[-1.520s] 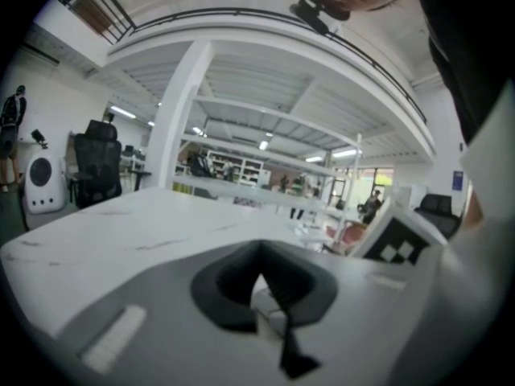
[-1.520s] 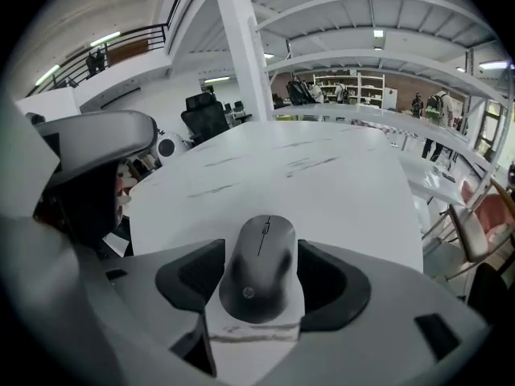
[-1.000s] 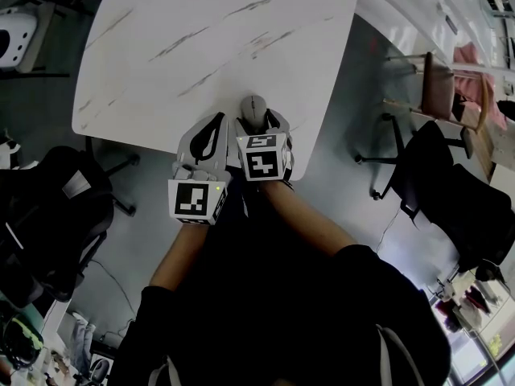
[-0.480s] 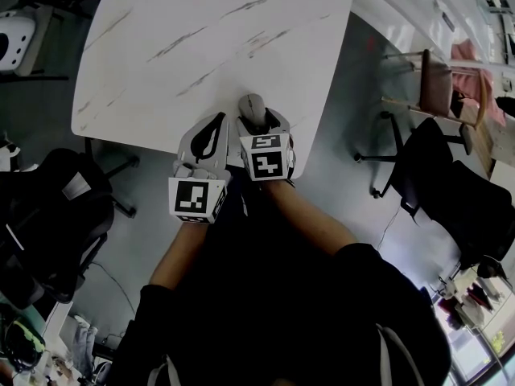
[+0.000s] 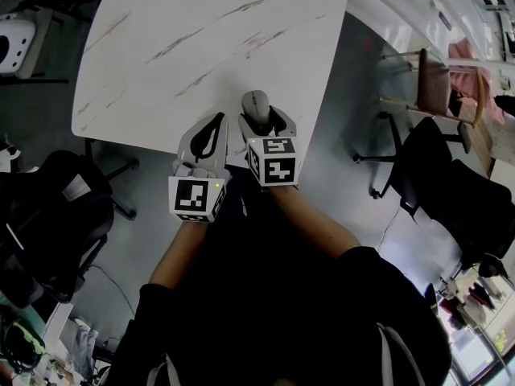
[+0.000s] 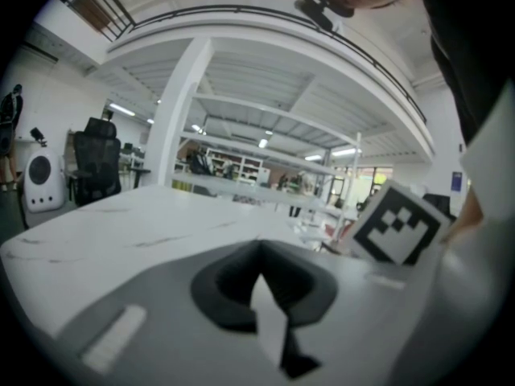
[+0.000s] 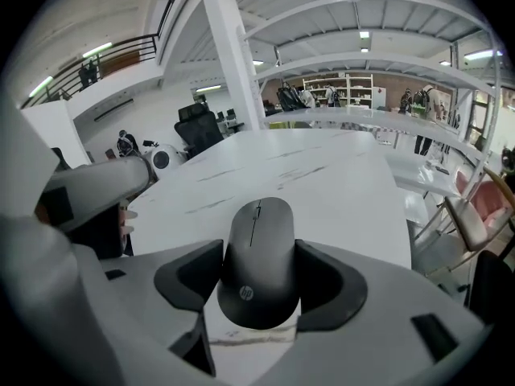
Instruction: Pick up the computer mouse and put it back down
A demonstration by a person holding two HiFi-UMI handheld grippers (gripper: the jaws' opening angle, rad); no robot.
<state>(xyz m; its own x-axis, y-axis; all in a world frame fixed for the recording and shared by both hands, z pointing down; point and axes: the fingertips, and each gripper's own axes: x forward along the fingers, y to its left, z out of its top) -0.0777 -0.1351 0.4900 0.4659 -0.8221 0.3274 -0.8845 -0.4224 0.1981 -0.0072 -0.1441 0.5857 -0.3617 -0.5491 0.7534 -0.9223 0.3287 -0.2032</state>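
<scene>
The right gripper (image 7: pixel 261 278) holds the computer mouse (image 7: pixel 259 248) between its two jaws, with one jaw pressed on each side of it. The dark mouse sits in the middle of the jaws, and its nose sticks out past them toward 12 o'clock. Under it is the white table (image 5: pixel 201 30), close to the table's edge at 6 o'clock. I cannot tell if the mouse touches the table top. The left gripper (image 5: pixel 211 131) is just beside the right one, at its 9 o'clock. Its jaws are pressed together with nothing in them. A black chair (image 5: pixel 451 191) stands on the floor at 3 o'clock, well apart from the table.
</scene>
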